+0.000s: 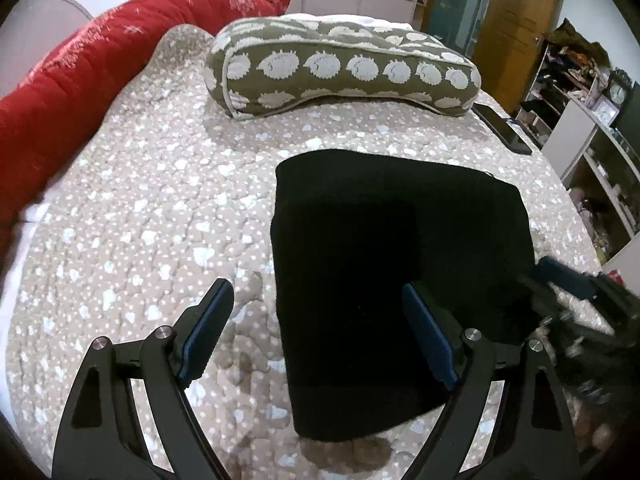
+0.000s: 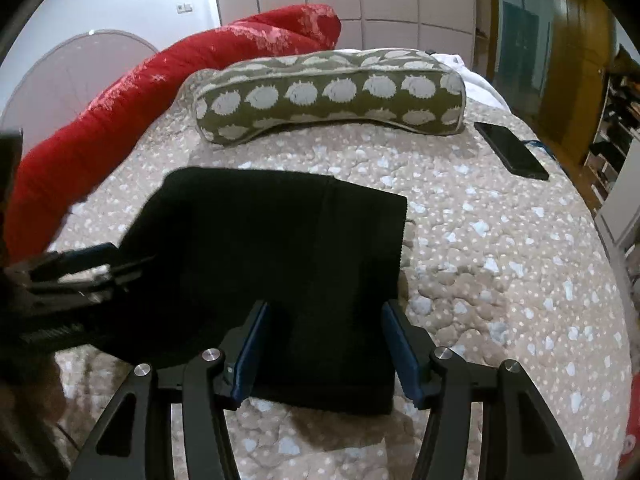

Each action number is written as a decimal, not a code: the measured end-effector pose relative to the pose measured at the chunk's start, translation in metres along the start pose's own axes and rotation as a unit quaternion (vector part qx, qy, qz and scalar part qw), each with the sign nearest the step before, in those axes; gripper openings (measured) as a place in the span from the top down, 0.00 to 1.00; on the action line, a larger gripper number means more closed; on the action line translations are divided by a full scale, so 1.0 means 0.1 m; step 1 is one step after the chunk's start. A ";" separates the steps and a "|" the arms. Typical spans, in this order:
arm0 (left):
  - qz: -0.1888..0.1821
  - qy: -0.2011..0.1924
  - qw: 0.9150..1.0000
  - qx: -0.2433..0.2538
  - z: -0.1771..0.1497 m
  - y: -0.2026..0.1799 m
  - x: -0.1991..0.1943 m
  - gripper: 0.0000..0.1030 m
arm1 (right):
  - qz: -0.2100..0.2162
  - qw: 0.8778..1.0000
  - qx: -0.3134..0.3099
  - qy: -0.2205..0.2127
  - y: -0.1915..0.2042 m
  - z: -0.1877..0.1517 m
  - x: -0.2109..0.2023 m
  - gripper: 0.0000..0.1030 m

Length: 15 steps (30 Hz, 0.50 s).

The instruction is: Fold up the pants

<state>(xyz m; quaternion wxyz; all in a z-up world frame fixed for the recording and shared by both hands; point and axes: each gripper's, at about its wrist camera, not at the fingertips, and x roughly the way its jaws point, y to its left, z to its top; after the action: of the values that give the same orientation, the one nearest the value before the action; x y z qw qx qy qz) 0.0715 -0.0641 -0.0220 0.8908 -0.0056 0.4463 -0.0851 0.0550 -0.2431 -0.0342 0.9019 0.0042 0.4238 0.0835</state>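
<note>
pants [image 1: 400,264] folded into a black block on the bed [image 1: 160,208], near the pillow [image 1: 344,68] | left gripper [image 1: 320,336] wide open, holding nothing | right gripper [image 2: 326,344] open, empty, over pants' near edge | tip: press flat, line up edges
</note>
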 end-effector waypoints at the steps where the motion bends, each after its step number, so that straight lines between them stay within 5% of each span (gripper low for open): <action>1: 0.000 -0.003 1.000 0.001 -0.01 -0.01 -0.03 0.16 | 0.011 1.000 0.010 -0.008 -0.02 0.01 -0.07 0.46; 15: 0.030 -0.063 0.997 -0.013 -0.21 0.00 -0.51 0.16 | 0.008 0.997 0.033 -0.067 0.04 0.05 -0.55 0.46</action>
<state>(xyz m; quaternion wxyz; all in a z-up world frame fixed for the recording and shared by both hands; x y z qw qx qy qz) 0.0255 -0.0547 0.0058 0.9193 -0.0094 0.3899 -0.0524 0.0236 -0.2475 0.0117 0.9270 0.0428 0.3649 0.0760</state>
